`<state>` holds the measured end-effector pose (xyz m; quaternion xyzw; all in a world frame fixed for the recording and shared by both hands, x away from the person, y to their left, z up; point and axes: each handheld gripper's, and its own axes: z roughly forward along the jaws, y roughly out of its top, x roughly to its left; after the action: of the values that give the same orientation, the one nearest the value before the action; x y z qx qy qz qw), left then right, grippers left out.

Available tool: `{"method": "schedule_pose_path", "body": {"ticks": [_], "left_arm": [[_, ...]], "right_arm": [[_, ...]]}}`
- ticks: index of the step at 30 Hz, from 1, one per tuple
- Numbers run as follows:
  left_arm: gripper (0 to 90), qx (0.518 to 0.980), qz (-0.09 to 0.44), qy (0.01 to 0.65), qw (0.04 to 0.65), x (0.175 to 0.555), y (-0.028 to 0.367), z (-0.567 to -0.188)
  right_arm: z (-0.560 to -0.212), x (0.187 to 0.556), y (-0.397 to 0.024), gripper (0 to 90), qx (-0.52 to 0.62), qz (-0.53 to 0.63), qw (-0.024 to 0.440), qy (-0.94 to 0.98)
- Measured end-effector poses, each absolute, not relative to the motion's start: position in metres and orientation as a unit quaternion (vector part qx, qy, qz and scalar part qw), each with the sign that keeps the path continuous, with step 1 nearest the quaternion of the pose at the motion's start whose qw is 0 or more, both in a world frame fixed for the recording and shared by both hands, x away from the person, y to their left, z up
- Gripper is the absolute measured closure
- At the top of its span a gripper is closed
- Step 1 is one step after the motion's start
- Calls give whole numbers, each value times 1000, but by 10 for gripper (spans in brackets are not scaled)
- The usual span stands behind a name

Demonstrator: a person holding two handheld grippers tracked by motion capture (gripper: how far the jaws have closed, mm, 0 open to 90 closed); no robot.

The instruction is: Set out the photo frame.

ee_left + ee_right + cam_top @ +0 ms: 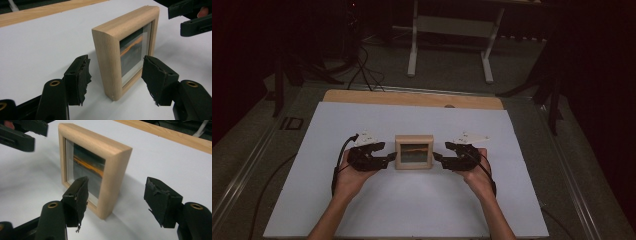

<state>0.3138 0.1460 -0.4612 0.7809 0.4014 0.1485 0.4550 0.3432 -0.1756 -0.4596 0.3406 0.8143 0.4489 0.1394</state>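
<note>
Frame (414, 151) stood upright on its lower edge on the white surface (412, 210), glass face toward the person, midway between the two hands.

Left hand-held gripper (390, 159): jaws apart, nothing gripped. The frame's left upright edge sat between its pads (79, 77) in the left gripper view, one pad behind the frame and one before the glass, with a clear gap on both sides.

Right hand-held gripper (437, 157): jaws likewise released. It mirrored the left, straddling the right upright edge, pads (80, 195) clear of the wood.

Frame lay straight ahead of each gripper's jaws, its width running from one to the other. Both appeared equally near. Judged next move: close both on the side edges together; uneven closing could tip the frame.
</note>
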Motion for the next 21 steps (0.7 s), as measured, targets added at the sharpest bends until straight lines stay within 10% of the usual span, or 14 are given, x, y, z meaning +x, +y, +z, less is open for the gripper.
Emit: {"method": "schedule_pose_path", "body": {"ticks": [21], "left_arm": [[375, 778, 169, 415, 440, 287, 185, -467]], "right_arm": [[-473, 315, -232, 346, 368, 434, 156, 807]]}}
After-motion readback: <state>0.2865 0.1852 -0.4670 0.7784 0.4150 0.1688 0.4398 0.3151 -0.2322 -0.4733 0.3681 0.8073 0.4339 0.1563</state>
